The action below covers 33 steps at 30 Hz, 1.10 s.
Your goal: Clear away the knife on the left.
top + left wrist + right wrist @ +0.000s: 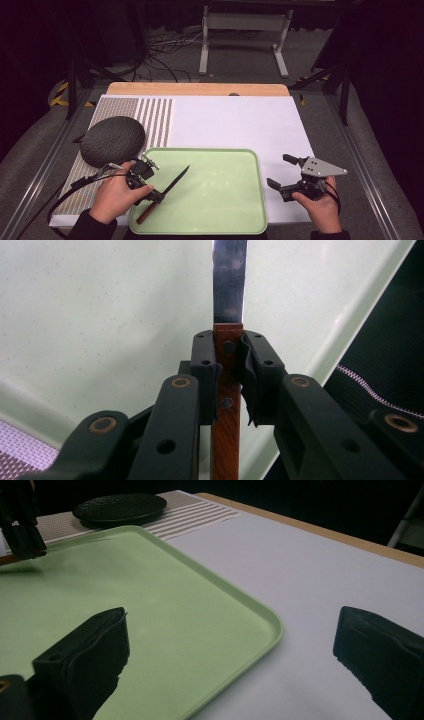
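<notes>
At the far left a grey carpeted floor (30, 145) runs beside a metal rail (37, 172), and the room behind is dark, with loose cables (165, 47) and a white metal stand (245, 30) on the floor beyond the table. The wooden table (200, 89) is covered by a white sheet (240, 125); on the sheet's left part lies a woven striped mat (112, 107), and a dark round textured plate (113, 140) rests on it.

Just right of the plate, the left gripper (150, 192) is clamped on a knife (165, 192): in the left gripper view the two jaws press on either side of the brown riveted wooden handle, close below the point where the blade begins. The blade runs straight out ahead of the jaws, and the handle's butt trails back between them toward the hand. The knife's long axis lies slantwise over the left part of the pale green tray (220, 220), tip pointing up and right toward the tray's middle, butt near the tray's lower left rim. Whether it touches the tray I cannot tell.

Further right, off the tray's right edge, the right gripper (280, 172) hovers over the white sheet with jaws wide apart and nothing between them; the tray's corner sits ahead of its left jaw.
</notes>
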Motion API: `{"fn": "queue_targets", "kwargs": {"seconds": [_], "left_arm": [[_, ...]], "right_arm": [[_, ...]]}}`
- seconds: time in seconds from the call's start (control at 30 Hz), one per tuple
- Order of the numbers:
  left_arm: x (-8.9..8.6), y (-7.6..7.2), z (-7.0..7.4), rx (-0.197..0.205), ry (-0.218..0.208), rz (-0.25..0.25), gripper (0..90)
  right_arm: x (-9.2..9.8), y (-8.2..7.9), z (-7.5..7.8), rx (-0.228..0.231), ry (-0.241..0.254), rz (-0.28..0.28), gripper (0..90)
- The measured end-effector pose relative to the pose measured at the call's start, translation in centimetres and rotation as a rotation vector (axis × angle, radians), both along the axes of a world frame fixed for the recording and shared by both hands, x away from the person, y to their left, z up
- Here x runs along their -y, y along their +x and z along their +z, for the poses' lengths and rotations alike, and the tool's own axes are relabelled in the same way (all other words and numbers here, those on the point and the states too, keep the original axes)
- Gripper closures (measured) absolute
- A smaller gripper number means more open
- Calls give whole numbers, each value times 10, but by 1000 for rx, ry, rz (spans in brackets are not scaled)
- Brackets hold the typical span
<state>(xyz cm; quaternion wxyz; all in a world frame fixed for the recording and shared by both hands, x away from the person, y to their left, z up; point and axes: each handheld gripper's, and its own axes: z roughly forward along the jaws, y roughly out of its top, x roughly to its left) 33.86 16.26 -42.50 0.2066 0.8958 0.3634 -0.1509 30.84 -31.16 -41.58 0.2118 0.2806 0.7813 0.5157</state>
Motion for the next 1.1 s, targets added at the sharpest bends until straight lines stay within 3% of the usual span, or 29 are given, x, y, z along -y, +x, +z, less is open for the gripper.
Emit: {"fn": "queue_targets", "kwargs": {"seconds": [0.5,1.1], "left_arm": [[5,4,-11,-44,30,-5,776],[5,6,-15,-42,44,14,775]], "right_arm": [[0,0,0,-1,0,1,23],[1,-1,0,-1,-2,2,23]]}}
